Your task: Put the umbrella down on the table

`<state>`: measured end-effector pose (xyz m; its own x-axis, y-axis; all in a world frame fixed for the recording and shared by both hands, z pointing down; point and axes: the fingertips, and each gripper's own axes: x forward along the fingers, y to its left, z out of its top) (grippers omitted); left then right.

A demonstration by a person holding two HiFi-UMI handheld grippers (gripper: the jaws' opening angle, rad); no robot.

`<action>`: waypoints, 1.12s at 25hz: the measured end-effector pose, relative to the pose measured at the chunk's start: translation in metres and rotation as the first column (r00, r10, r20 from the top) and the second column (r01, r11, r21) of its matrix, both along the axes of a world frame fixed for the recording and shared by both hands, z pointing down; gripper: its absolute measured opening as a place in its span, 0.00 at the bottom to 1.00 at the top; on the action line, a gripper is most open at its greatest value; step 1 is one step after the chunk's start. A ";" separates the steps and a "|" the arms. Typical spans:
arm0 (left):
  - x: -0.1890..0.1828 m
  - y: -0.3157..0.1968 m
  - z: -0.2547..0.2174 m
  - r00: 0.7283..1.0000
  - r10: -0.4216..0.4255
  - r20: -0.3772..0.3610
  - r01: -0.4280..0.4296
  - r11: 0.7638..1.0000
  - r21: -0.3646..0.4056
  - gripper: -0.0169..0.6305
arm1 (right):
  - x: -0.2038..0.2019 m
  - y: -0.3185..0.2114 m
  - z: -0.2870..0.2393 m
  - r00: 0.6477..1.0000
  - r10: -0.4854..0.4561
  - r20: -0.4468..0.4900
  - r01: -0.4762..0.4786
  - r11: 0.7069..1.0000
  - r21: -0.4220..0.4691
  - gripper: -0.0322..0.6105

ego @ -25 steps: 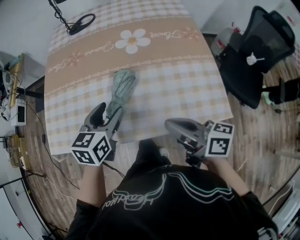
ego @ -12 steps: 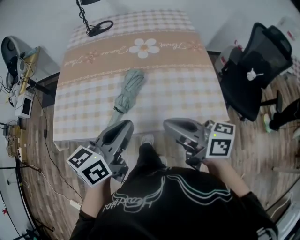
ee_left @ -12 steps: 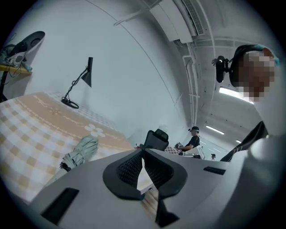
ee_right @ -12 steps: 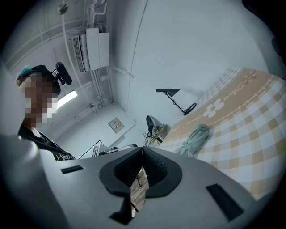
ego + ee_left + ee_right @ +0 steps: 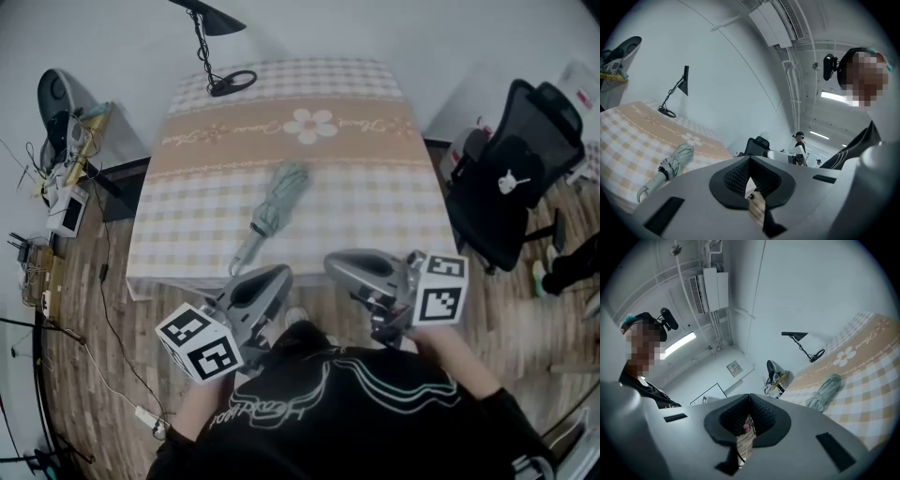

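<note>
The folded umbrella point(image 5: 274, 208) lies slantwise on the desk point(image 5: 375, 202), with its handle near the front edge and bare cloth on every side. Near that edge hang the left hand-held gripper point(image 5: 274, 278), whose jaws have just been closing with nothing between them, and the right hand-held gripper point(image 5: 339, 264), clenched empty.

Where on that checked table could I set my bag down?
Widest bare patch of the table: right of the folded umbrella, out to the right edge. Also bare: the strip left of the umbrella, and the far right corner. Only the far left corner, with the desk lamp, is taken.
</note>
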<state>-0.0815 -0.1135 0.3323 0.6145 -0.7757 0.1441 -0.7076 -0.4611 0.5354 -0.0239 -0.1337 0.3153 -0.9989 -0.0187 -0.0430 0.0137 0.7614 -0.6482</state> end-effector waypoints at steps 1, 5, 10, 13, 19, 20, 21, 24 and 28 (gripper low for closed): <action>0.000 0.001 -0.002 1.000 0.000 -0.005 0.000 1.000 0.002 0.02 | -0.001 0.002 -0.001 1.000 -0.007 0.004 0.007 1.000 0.004 0.07; 0.002 0.003 -0.005 1.000 0.004 -0.006 -0.004 1.000 0.011 0.02 | -0.002 0.010 -0.004 1.000 -0.016 0.011 0.015 1.000 0.027 0.07; 0.001 0.003 -0.012 0.999 0.016 0.029 -0.018 0.999 0.039 0.02 | -0.003 0.015 -0.010 1.000 0.002 0.003 -0.002 0.998 0.058 0.07; -0.002 0.004 -0.020 0.999 0.021 0.036 -0.023 0.998 0.057 0.02 | -0.005 0.018 -0.015 1.000 0.019 0.003 -0.019 0.998 0.061 0.07; -0.007 0.016 -0.035 0.997 0.039 0.072 -0.044 0.996 0.072 0.02 | -0.014 0.034 -0.028 0.999 0.036 0.010 -0.037 0.997 0.075 0.07; -0.008 0.017 -0.036 0.996 0.042 0.077 -0.048 0.996 0.073 0.02 | -0.015 0.036 -0.029 0.999 0.040 0.011 -0.041 0.996 0.077 0.07; -0.008 0.019 -0.038 0.996 0.046 0.082 -0.052 0.996 0.074 0.02 | -0.016 0.038 -0.030 0.999 0.046 0.012 -0.047 0.996 0.078 0.07; -0.010 0.026 -0.038 0.994 0.059 0.094 -0.066 0.995 0.078 0.02 | -0.017 0.044 -0.030 0.998 0.066 0.008 -0.066 0.995 0.075 0.07; -0.016 0.034 -0.036 0.994 0.059 0.096 -0.065 0.996 0.060 0.02 | -0.021 0.052 -0.030 0.997 0.081 0.007 -0.081 0.995 0.060 0.07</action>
<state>-0.0972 -0.0799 0.2965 0.6476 -0.7460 0.1554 -0.7225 -0.5362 0.4365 -0.0447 -0.0816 0.2854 -0.9940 -0.0971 -0.0510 -0.0471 0.7980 -0.6008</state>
